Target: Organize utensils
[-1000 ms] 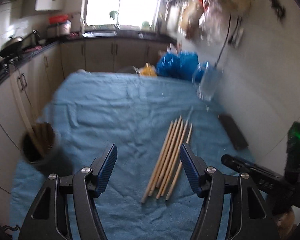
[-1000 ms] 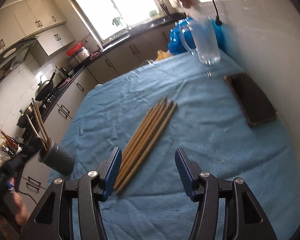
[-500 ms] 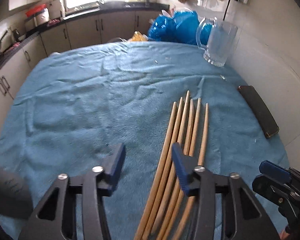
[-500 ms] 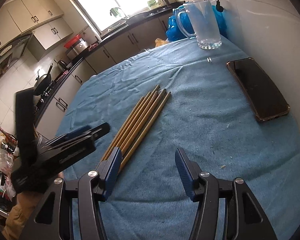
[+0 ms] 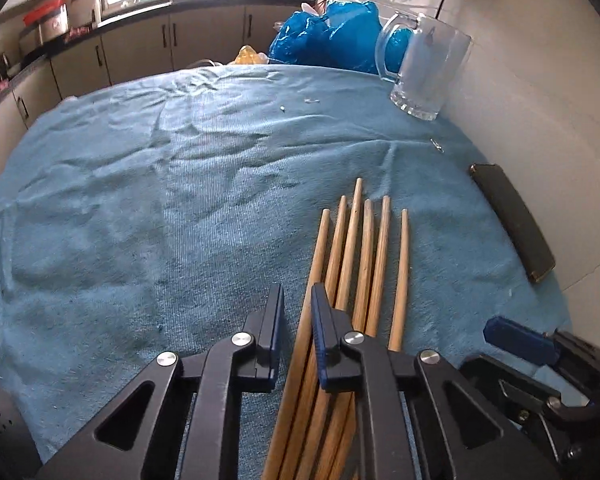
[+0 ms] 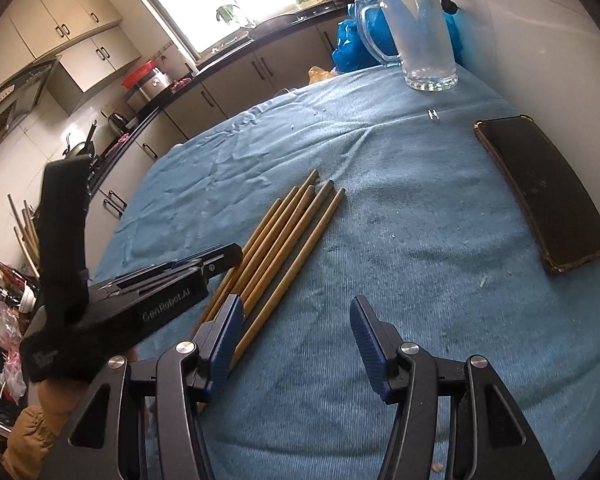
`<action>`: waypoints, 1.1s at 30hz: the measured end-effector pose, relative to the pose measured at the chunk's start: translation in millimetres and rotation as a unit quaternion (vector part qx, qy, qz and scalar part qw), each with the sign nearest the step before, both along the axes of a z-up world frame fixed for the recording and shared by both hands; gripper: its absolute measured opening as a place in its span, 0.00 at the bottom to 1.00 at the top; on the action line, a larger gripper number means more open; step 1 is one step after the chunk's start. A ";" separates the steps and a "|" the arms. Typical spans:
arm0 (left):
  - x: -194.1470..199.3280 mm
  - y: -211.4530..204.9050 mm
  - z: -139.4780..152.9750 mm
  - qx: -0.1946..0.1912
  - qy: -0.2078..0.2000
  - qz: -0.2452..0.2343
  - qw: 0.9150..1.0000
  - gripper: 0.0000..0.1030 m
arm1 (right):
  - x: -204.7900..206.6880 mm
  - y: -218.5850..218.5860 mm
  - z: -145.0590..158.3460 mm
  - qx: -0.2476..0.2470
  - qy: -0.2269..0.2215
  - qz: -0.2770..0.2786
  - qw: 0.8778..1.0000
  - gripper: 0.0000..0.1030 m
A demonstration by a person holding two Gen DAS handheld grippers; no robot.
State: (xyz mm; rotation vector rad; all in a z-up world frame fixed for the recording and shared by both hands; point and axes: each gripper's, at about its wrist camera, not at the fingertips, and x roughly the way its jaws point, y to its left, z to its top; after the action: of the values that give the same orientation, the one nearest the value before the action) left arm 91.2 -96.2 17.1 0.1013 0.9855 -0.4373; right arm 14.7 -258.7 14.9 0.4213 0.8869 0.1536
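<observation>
Kitchen setting: a table covered by a blue towel (image 5: 148, 200) stands against a white wall. Six wooden chopsticks (image 5: 364, 248) lie side by side on the towel, near its front edge. Left gripper (image 5: 297, 312) is low over their left side, jaws narrow and closing, with the leftmost stick between them; contact of the pads cannot be confirmed. Right gripper (image 6: 296, 332) hangs with jaws wide and empty, just right of the sticks. A glass mug (image 6: 416, 32) and a phone (image 6: 540, 192) sit by the wall.
</observation>
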 end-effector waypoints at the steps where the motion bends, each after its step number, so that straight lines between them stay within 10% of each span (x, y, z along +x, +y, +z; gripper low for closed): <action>1: -0.9 -0.4 0.4 0.001 -0.001 -0.002 1.000 0.13 | 2.9 0.4 -0.8 -0.002 0.001 0.000 1.000 0.58; 14: 3.6 3.5 0.1 0.034 0.011 0.014 0.999 0.00 | 5.6 -3.3 -1.5 -0.008 0.001 -0.009 1.000 0.58; 23: -4.5 56.9 -2.8 -0.041 0.059 0.070 0.995 0.00 | 21.3 10.2 -1.4 -0.045 -0.001 0.005 0.999 0.57; 33: 3.8 10.1 4.2 -0.049 0.041 -0.008 0.998 0.00 | 53.6 27.2 -18.5 -0.123 0.018 -0.001 0.992 0.48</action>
State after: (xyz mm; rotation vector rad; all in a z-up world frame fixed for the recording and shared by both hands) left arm 95.0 -86.1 21.3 0.0031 1.0415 -0.5077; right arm 68.3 -231.5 -3.6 0.1958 0.9277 0.0347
